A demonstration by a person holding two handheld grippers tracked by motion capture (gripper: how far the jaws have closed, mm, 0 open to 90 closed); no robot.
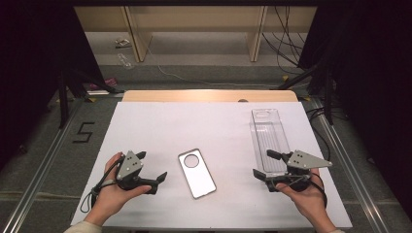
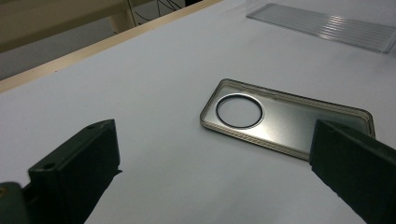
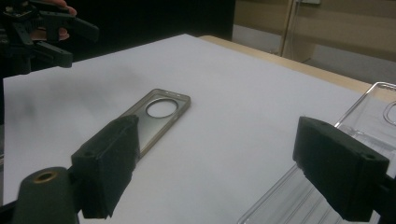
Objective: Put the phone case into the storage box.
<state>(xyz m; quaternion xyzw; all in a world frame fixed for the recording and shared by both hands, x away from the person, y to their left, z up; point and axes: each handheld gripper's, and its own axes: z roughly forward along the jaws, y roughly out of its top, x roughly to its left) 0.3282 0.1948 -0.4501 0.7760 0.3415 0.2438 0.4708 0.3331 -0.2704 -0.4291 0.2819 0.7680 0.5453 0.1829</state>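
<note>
Nearest the person, the left tongs (image 1: pixel 154 167) and right tongs (image 1: pixel 264 165) hover over the white tabletop (image 1: pixel 160 126), both spread wide and holding nothing. Between them lies a flat, smoky translucent phone case with a round camera hole (image 1: pixel 197 173). Just beyond the right tongs, touching neither, lies a long clear plastic tray (image 1: pixel 268 138).
</note>
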